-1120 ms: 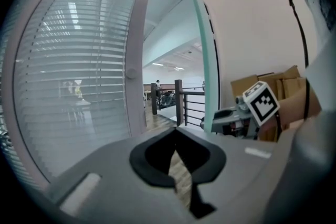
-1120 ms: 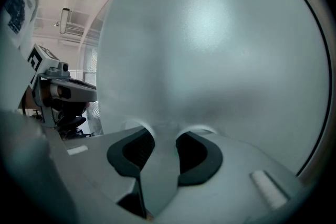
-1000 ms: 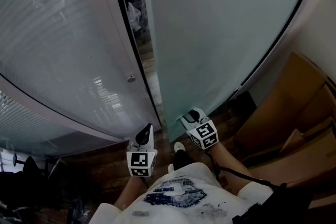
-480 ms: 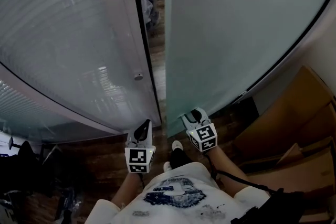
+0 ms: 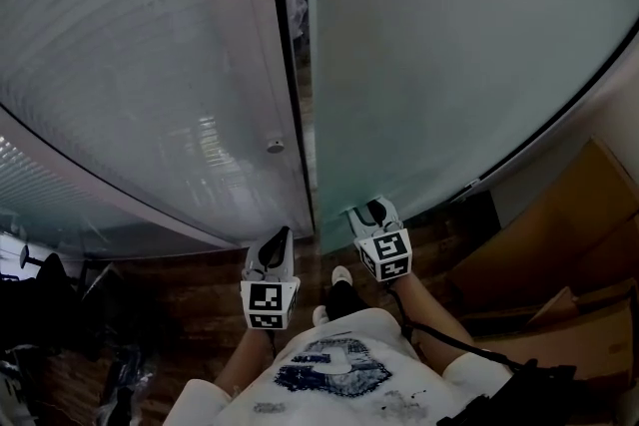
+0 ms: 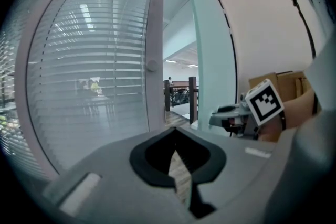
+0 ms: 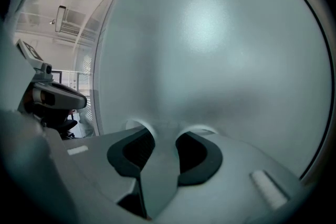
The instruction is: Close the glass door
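The frosted glass door (image 5: 449, 65) fills the right gripper view (image 7: 210, 50) and stands right of a narrow dark gap (image 5: 300, 65). Left of the gap is a fixed glass panel with blinds (image 5: 150, 85), also in the left gripper view (image 6: 89, 71). My right gripper (image 5: 371, 212) is low against the door's face near its free edge, jaws open (image 7: 168, 128) with only glass ahead of them. My left gripper (image 5: 280, 236) hangs by the foot of the frame, its tips together (image 6: 176, 131) with nothing in them.
A round knob (image 5: 275, 146) sits on the frame post beside the gap. Cardboard boxes (image 5: 569, 234) stand at the right wall. Dark clutter (image 5: 40, 314) lies at the lower left. The person's shoe (image 5: 339, 276) is on the wooden floor between the grippers.
The gap between the door's edge and the frame has grown narrower. The right gripper has stayed against the door and gone along with it; the left gripper shifted only slightly.
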Available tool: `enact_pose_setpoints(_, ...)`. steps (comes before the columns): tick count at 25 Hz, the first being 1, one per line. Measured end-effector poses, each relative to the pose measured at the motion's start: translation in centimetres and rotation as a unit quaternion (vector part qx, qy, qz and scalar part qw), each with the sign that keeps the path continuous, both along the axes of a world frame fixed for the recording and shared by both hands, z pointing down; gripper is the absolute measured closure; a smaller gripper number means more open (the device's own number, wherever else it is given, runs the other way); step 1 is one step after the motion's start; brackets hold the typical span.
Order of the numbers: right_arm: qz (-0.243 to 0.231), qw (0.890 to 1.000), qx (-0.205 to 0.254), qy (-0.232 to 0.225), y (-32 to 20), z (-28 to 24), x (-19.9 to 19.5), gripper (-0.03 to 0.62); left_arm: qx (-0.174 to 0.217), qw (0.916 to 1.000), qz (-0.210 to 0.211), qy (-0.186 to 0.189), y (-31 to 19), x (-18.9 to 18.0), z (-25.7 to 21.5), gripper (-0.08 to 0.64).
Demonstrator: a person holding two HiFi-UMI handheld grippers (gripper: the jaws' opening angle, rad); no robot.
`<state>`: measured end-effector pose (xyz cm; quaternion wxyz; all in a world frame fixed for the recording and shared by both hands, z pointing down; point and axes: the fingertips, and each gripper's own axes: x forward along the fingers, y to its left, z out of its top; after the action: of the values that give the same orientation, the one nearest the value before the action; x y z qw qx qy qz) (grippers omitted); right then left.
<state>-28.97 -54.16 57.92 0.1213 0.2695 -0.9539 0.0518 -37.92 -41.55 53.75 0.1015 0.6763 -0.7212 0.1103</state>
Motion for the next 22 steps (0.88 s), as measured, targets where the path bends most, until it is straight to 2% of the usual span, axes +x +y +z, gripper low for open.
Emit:
enact_pose_setpoints(9, 0.013, 1.000, 0.002, -0.002, -1.9, -0.2, -1.8, 0.471, -0.016, 0.9997, -0.013, 0.012, 0.2, -0.4, 0.1, 0.557)
enact_pose_setpoints(22, 0.027, 1.000, 0.007, -0.005, -4.5, -0.2, -3.9, 0.472, -0.019, 0.9996, -0.020, 0.005, 0.5, -1.0, 0.2, 0.557)
